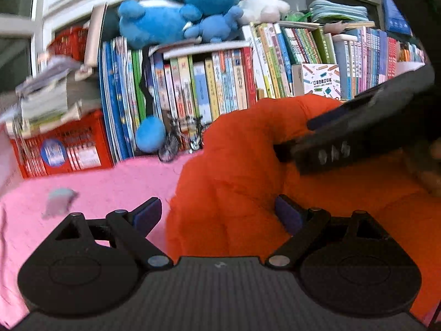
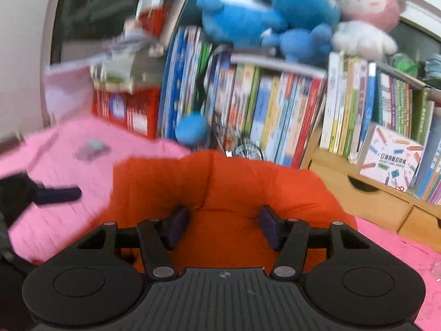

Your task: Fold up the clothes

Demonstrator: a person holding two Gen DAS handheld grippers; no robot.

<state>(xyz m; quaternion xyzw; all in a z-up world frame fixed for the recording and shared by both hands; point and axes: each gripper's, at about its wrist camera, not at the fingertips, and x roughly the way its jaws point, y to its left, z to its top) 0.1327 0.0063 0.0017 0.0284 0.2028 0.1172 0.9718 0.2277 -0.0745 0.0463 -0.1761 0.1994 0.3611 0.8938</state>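
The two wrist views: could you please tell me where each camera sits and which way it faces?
Left wrist: on the left tongs, facing the bookshelf over the orange garment; its open fingers and the right tongs show.
Right wrist: on the right tongs, facing the same shelf, with the garment between its open fingers; the left tongs show.
Shared: garment, pink cloth, blue plush.

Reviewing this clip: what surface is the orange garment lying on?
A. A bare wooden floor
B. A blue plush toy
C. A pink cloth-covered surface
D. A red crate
C. The orange garment lies on the pink cloth-covered surface, which shows around it in both wrist views; the blue plush toys and the red crate sit further back by the books.
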